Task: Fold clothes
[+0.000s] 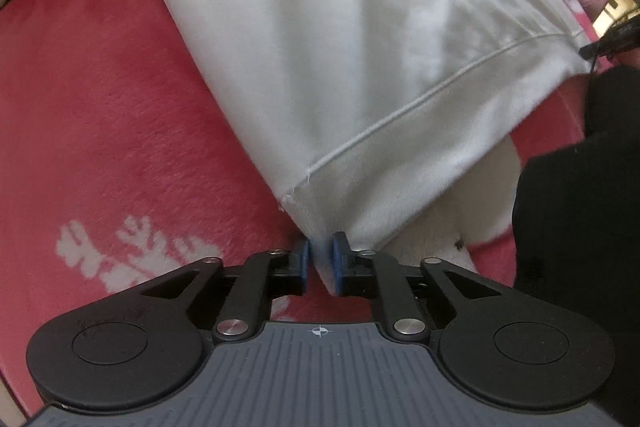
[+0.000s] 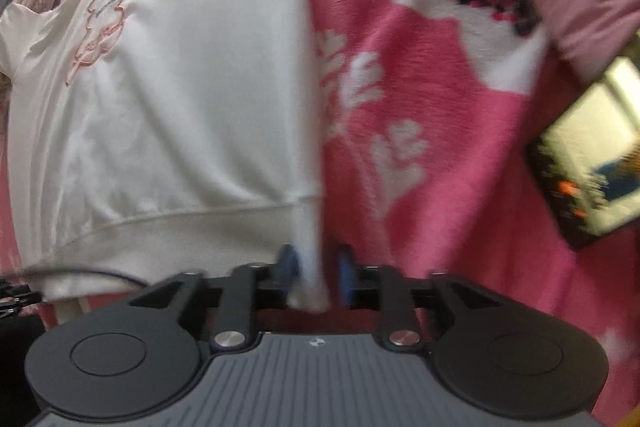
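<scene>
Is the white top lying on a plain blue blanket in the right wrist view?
No. The white top lies on a pink blanket patterned with white leaf shapes.

Both claws (image 1: 321, 267) (image 2: 316, 277) look alike: black linkage arms, silver rivets, blue pads (image 1: 335, 263), ribbed grey bodies with a small crosshair mark.
</scene>
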